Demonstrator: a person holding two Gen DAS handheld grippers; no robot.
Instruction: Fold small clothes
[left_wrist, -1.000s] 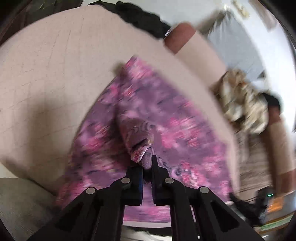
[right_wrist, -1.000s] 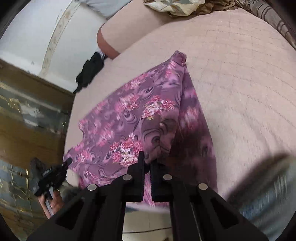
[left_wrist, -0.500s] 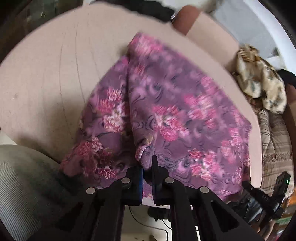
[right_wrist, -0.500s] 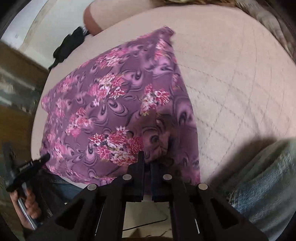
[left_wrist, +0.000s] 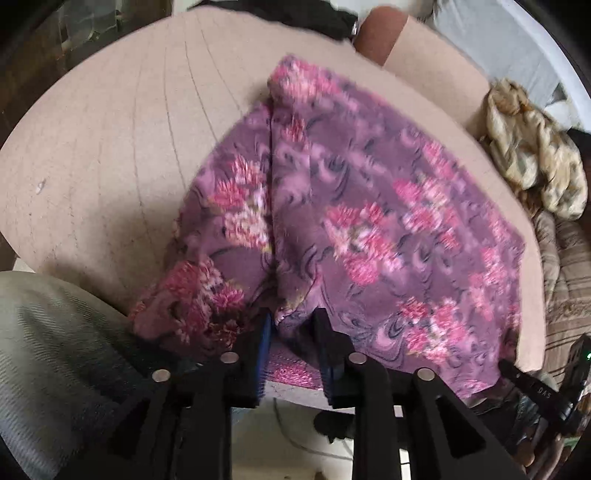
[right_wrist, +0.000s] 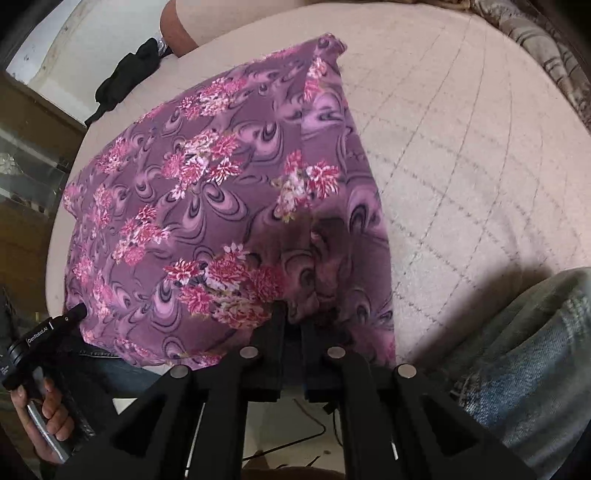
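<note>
Left gripper (left_wrist: 291, 325) jaws just opening, hem loose between them; right gripper (right_wrist: 291, 314) narrow, barely parted at the purple floral garment (right_wrist: 221, 192) on the bed (right_wrist: 461, 147). Risk: near edge slides off, undoing the fold.

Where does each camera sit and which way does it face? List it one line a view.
Left wrist: on the left gripper, angled steeply down at the purple floral garment on the beige quilted bed; a trouser leg shows.
Right wrist: on the right gripper, angled down likewise; a jeans leg and the left hand show.
Shared: garment, bed, black cloth.
</note>
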